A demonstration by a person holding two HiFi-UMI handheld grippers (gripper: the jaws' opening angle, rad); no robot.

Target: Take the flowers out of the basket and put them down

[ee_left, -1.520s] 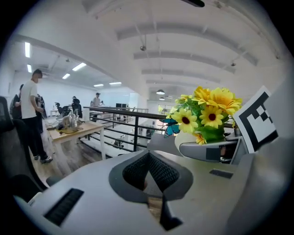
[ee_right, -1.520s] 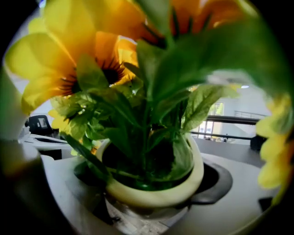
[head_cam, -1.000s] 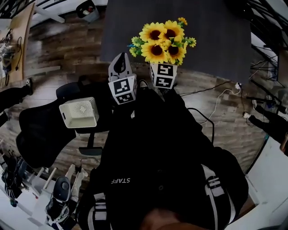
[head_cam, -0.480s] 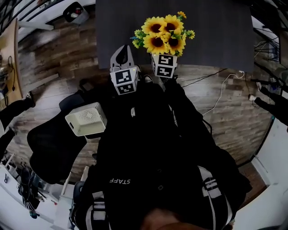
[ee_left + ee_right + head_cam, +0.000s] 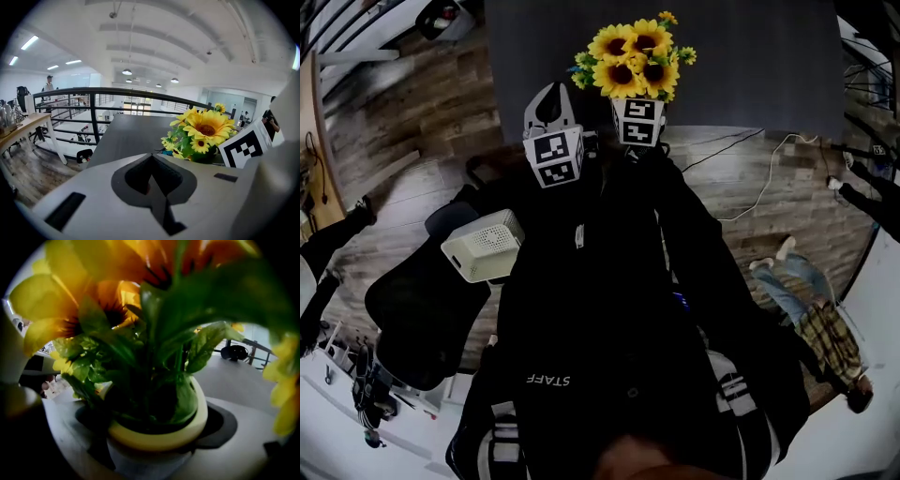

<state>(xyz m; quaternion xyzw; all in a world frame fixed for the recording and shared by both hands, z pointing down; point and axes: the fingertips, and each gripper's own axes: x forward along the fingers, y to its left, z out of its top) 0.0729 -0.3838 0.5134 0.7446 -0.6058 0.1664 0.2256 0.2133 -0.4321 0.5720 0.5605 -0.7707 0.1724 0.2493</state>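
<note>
A bunch of yellow sunflowers (image 5: 633, 58) with green leaves stands in a small cream-rimmed pot (image 5: 161, 434). My right gripper (image 5: 639, 101) is shut on that pot and holds it upright in the air, just over the near edge of the dark grey table (image 5: 750, 66). The blooms hide its jaw tips in the head view. My left gripper (image 5: 549, 101) hangs just left of the flowers, shut on nothing. In the left gripper view the sunflowers (image 5: 202, 132) rise at the right, beside the right gripper's marker cube (image 5: 244, 147). No basket is in view.
A black office chair (image 5: 422, 314) with a white box (image 5: 483, 246) on it stands at my left. Cables (image 5: 759, 178) trail over the wooden floor at the right, where a person (image 5: 811, 314) is seen. A black railing (image 5: 93, 101) runs behind the table.
Both grippers and the flowers have shifted up the frame, toward the table. The chair and box have drifted right, and the person at the right has come into view.
</note>
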